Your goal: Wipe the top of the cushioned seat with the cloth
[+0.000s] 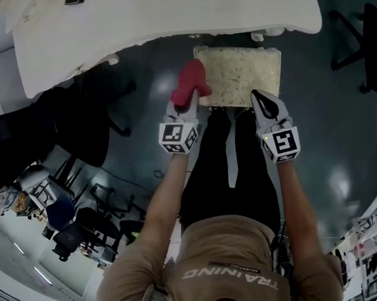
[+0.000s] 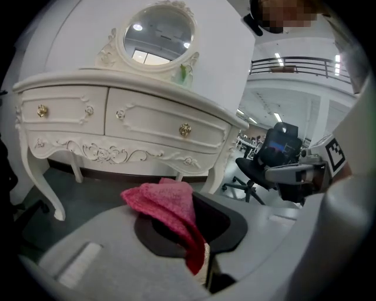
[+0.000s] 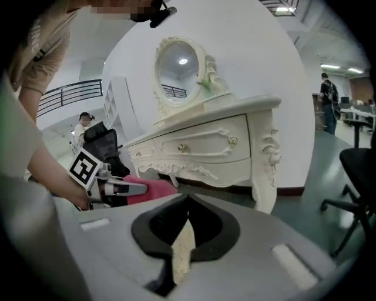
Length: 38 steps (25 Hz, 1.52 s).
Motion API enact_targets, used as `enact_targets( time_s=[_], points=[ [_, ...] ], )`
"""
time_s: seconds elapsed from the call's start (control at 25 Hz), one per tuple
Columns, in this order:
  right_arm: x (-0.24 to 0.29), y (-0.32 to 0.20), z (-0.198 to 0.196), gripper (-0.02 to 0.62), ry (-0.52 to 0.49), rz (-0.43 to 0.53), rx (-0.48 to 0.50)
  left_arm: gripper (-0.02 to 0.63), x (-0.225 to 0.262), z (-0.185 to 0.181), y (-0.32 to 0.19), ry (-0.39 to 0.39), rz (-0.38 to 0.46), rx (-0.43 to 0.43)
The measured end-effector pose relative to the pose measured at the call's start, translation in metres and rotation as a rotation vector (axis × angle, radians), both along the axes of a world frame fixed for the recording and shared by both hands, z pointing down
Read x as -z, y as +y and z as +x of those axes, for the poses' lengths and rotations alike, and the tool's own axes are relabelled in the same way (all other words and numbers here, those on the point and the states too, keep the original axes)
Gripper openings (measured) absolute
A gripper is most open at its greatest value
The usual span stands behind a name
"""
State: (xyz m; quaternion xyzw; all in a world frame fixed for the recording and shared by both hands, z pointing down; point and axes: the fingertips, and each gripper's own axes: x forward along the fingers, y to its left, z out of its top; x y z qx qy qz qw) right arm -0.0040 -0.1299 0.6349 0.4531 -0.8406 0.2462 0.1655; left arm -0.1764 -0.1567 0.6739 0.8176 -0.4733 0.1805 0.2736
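**Cloth gripped at the seat's left edge; wiping judged not yet begun**

At the far left, dark office chairs [image 1: 78, 125] are parked well apart from the work. The left gripper [image 1: 185, 110] is clamped on a pink cloth [image 1: 191, 83]. The cloth is bunched upward from the jaws and is seen over the left edge of the seat [image 1: 241, 73]. Whether it touches the cushion cannot be told. The seat, a cream patterned cushion, is set just in front of a white dressing table [image 1: 167, 14], whose top is seen over the seat's far edge in the head view.

For a good wipe, the cloth is best lowered until its loose bulk is flattened on the cushion. It can then be drawn across in overlapping strokes from the left edge to the right. The jaws are best kept tilted, so that fabric and not plastic is pressed down. Only a narrow fold looks to be pinched, so light pressure is advised lest the cloth be dragged out.

Further right, the right gripper [image 1: 262, 103] is held at the seat's near right corner, its jaws closed together on nothing. It is judged to lie in the path of the strokes and would best be drawn back. Room is tight at the far edge by the table. Open floor is seen to the right, up to a black chair [image 1: 367, 47].
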Motion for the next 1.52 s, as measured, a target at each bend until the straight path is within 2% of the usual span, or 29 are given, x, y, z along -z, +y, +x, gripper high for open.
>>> enact_targets(
  time_s=[0.32, 0.52, 0.68, 1.04, 1.2, 1.4, 1.52],
  points=[
    [-0.041, 0.015, -0.019, 0.002, -0.018, -0.036, 0.059, 0.038, -0.066, -0.016, -0.035, -0.053, 0.005, 0.017],
    [-0.06, 0.028, -0.021, 0.002, -0.014, -0.056, 0.071, 0.038, -0.097, -0.032, -0.051, -0.095, -0.009, 0.03],
    [-0.07, 0.033, -0.019, 0.002, -0.013, -0.065, 0.068, 0.038, -0.122, -0.029, -0.057, -0.124, -0.033, 0.01],
    [-0.081, 0.041, 0.0, 0.002, -0.022, -0.073, 0.038, 0.038, -0.165, 0.017, -0.061, -0.146, -0.105, -0.047],
    [-0.088, 0.046, 0.018, 0.002, -0.026, -0.093, 0.007, 0.038, -0.178, 0.043, -0.054, -0.194, -0.134, -0.095],
    [-0.094, 0.05, 0.035, 0.002, -0.03, -0.102, -0.021, 0.038, -0.183, 0.058, -0.054, -0.227, -0.152, -0.059],
    [-0.095, 0.051, 0.043, 0.002, -0.039, -0.11, -0.036, 0.038, -0.184, 0.076, -0.05, -0.246, -0.161, -0.089]
  ],
)
